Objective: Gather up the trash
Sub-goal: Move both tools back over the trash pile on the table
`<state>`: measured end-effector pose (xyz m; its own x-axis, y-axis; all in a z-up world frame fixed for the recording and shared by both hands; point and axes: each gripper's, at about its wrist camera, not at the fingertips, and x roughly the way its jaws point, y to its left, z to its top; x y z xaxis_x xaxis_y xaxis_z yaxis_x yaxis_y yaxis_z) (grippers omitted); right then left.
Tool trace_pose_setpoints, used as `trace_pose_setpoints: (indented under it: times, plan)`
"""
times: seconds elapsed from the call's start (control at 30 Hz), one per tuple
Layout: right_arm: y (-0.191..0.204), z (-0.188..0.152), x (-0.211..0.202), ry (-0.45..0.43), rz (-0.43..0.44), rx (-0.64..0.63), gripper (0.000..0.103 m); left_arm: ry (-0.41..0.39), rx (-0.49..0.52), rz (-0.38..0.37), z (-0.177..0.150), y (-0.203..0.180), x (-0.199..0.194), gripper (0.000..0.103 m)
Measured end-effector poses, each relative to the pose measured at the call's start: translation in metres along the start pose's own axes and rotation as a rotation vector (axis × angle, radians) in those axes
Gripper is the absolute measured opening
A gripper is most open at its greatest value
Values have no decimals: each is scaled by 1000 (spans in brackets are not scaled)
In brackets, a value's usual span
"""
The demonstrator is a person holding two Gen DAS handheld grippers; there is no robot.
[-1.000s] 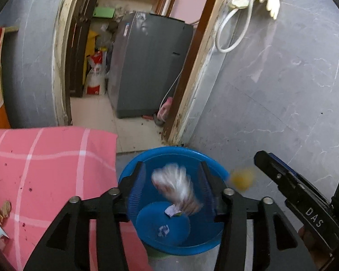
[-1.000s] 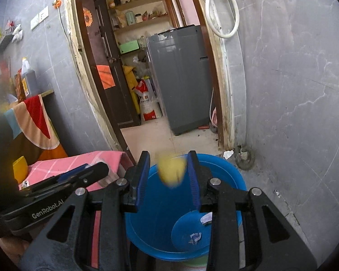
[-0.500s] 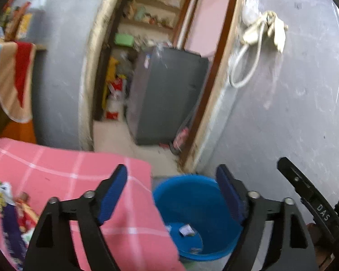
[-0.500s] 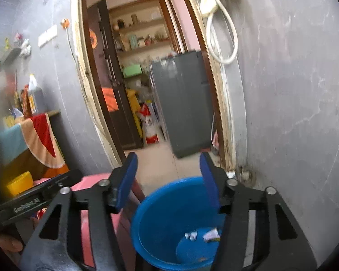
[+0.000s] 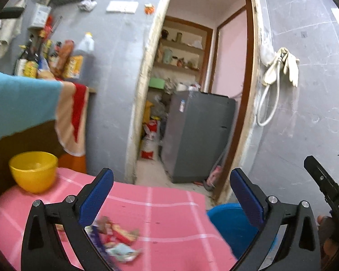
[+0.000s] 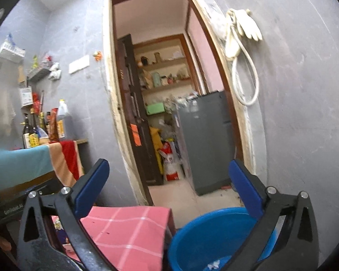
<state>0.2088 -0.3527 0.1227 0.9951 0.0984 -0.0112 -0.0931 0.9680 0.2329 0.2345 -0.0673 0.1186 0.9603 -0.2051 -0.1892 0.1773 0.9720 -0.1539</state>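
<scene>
Trash wrappers (image 5: 117, 239): a small heap lying on the pink checked surface (image 5: 165, 212), near its front edge, just right of the left hand-held gripper's (image 5: 171, 196) left finger. Blurred; individual pieces not separable.

Left hand-held gripper: released, jaws have just been opening and stand wide, nothing between the blue pads (image 5: 97, 196). It hangs over the surface.

Right hand-held gripper (image 6: 169, 187): likewise released, jaws just opened wide, empty. It is above the blue bucket (image 6: 205, 232); a few white scraps (image 6: 213, 265) lie at the bucket's bottom.

Bucket stands on the floor just beside the right edge of the surface.

Yellow bowl (image 5: 34, 170) sits on the far left corner of the surface, well apart from the heap.

Beyond: open doorway (image 6: 169, 103), grey appliance (image 5: 196, 135) inside; white gloves (image 5: 282, 67) hang on the grey wall to the right.
</scene>
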Motion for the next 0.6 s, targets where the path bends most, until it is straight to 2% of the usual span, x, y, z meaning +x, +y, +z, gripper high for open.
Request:
trace_pose_setpoints:
  times: [0.27, 0.43, 0.6]
  plan:
    - [52, -7, -11, -52, 82, -60, 103, -81, 41, 107, 2, 46, -47, 101]
    - [84, -20, -5, -1, 148, -82, 103, -92, 65, 164, -7, 73, -67, 101]
    - [107, -37, 10, 90, 203, -86, 103, -67, 83, 190, -22, 95, -75, 101]
